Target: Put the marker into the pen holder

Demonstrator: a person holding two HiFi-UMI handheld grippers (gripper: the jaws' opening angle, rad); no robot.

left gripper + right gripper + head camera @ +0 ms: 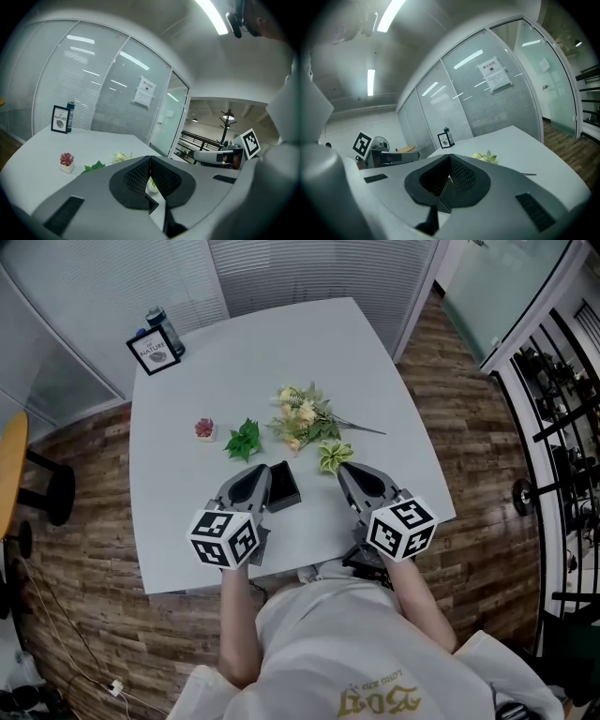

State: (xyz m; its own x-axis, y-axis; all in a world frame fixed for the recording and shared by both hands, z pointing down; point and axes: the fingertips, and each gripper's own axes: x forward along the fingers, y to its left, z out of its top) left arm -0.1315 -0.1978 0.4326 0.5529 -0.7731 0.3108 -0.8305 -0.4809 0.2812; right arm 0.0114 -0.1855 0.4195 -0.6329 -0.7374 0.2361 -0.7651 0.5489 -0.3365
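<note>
Head view, with both gripper views. We counted two grippers, the left hand-held gripper (262, 470) and the right hand-held gripper (346, 469). Each had its jaws pressed together on nothing, low over the near edge of the white tabletop (281, 343). One black pen holder (284, 486) sat between them, just beside the left one. We could not make out the marker in any view.

Farther back lay one pale bouquet (302, 418), one green sprig (245, 440), one green-and-white bloom (332, 457) and one pink potted plant (204, 429). At the far corner, one framed card (154, 352) reading "NATURE" stood before one dark bottle (167, 329).
</note>
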